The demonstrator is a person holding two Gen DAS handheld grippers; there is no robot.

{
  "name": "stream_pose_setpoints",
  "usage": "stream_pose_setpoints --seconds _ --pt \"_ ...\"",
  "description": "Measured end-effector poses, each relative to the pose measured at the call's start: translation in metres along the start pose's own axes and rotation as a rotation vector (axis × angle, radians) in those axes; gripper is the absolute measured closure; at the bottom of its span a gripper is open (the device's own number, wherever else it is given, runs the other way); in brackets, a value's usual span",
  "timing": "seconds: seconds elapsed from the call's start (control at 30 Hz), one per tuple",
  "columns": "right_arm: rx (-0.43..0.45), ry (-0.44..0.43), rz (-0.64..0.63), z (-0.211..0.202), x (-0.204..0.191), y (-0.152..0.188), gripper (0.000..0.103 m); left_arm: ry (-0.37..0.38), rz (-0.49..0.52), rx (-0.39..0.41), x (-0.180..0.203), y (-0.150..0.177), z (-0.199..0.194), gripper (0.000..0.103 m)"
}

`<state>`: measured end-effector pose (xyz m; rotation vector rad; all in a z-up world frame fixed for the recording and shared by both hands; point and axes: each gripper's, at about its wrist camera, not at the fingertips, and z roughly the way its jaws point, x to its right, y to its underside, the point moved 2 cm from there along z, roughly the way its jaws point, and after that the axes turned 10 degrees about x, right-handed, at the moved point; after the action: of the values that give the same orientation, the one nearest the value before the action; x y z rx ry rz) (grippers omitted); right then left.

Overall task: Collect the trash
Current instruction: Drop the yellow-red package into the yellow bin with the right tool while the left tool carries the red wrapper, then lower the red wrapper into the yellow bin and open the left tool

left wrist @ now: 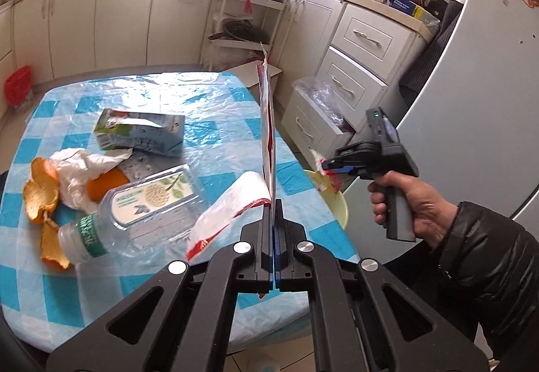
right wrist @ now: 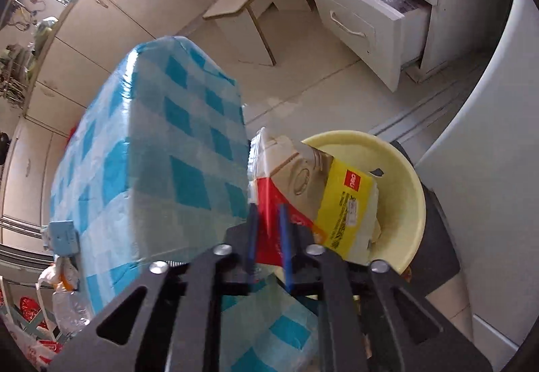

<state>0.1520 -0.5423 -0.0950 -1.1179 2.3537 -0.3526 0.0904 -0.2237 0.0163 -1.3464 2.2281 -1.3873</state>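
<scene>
My left hand-held gripper is clamped on a thin, crinkled red-and-white wrapper standing edge-on, while my right hand-held gripper gapes above the yellow basin.

**Checked table, littered**

A table under a blue-and-white checked plastic cover carries a crushed milk carton, a clear plastic bottle on its side, curled orange peel and a crumpled white tissue.
</scene>
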Motion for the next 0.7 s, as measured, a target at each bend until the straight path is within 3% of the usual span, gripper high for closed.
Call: stream_pose_setpoints --seconds 0.03,0.13,0.37,0.53,0.7 --pt "-0.012 0.029 0.008 0.005 0.004 -0.002 0.056 0.009 0.007 0.002 0.006 -0.004 0.005 0.102" --pt "0.020 0.031 0.061 -0.003 0.015 -0.009 0.052 0.045 0.018 -0.003 0.025 -0.013 0.024 0.102" --pt "0.372 -0.160 0.196 -0.102 0.019 -0.037 0.036 0.124 -0.007 -0.073 0.063 -0.019 0.098 0.102" --pt "0.580 -0.198 0.155 -0.160 0.013 -0.046 0.029 0.150 -0.038 -0.156 0.093 -0.012 0.167 0.102" --pt "0.625 -0.196 0.140 -0.173 0.013 -0.058 0.029 0.134 -0.037 -0.311 0.114 0.012 0.245 0.101"
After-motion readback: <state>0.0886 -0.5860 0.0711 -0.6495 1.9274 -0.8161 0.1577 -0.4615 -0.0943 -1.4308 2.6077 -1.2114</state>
